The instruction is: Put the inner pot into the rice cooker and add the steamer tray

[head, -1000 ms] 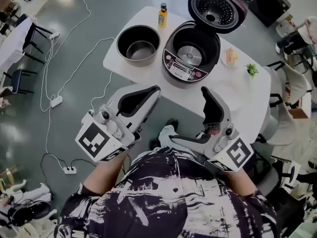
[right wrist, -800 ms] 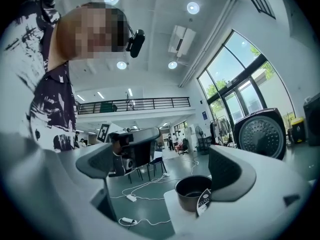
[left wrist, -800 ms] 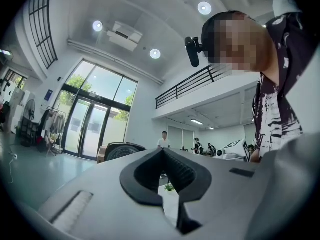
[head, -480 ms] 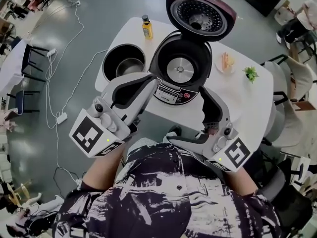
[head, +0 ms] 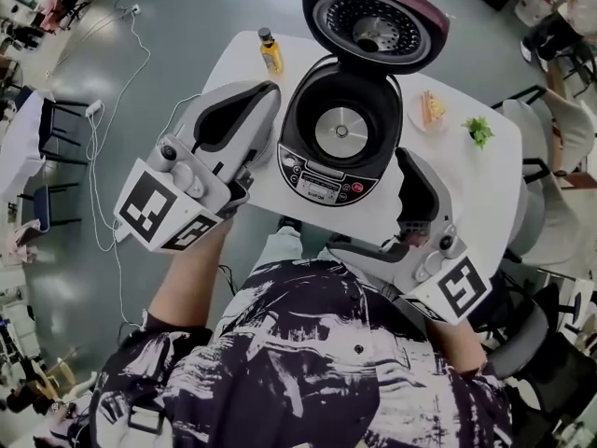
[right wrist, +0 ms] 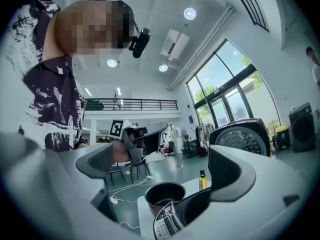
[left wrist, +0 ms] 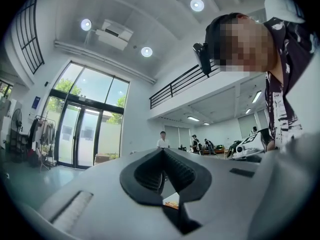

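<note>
Head view: a white surface [head: 466, 185] is seen from above, with the rice cooker [head: 340, 133] standing on it near the middle. Its lid [head: 373, 21] is raised and tipped back, and the bare heating plate is exposed at the bottom of the cavity. A yellow bottle [head: 270, 52] is placed just beyond the cooker's left side, and a small plate [head: 420, 124] with food and a green sprig [head: 479, 131] are set to its right.

The left tool [head: 261, 101] is held over the left end of the surface, close beside the cooker. In the left gripper view the left tool [left wrist: 162, 154] is pointed up into the room, its jaws are pressed together at the tips, and nothing is held between them.

The right tool [head: 408, 166] is held at the cooker's right front. In the right gripper view its jaws [right wrist: 160, 166] are spread wide and nothing is gripped. Past them the inner pot [right wrist: 162, 196] is seen upright on the surface, just beside the cooker [right wrist: 175, 219] and outside it. The bottle [right wrist: 202, 180] stands behind the pot. In the head view the pot is covered by the left tool. Cables [head: 103, 147] are strewn over the floor to the left.
</note>
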The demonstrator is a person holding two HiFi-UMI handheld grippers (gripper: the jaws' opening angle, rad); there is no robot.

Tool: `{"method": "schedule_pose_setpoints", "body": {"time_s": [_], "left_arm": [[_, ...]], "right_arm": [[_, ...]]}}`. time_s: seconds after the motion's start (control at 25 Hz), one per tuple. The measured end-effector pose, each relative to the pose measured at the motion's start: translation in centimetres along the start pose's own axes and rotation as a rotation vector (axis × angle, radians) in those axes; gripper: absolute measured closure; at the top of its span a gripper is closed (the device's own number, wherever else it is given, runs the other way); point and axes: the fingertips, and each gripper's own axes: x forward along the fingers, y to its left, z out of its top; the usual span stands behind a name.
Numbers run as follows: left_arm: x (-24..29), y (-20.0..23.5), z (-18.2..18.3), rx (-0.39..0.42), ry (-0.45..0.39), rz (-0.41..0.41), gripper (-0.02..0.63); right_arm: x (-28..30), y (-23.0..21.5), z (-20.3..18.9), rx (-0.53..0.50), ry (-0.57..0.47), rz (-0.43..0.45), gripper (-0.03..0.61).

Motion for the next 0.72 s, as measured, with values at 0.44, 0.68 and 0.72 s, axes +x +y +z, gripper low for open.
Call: {"method": "schedule_pose_setpoints", "body": {"time_s": [0.44,0.68,0.72], "left_arm": [[-3.6,8.3,-0.2,-0.045,-0.032,-0.028,0.609],[-8.2,13.7,-2.0,-0.077,-0.042,0.021,0.609],[-9.0,14.7,-2.4,-0.085,-0.046,0.031,0.609]], "right_arm": [[10.8,-1.0,1.1,-0.08,0.097,-0.037,0.029],[20.0,-2.2,-2.2,-0.114,0.244,0.003,0.029],[21.5,-2.6,-3.3,-0.12,0.274,0.014,0.029]]}}
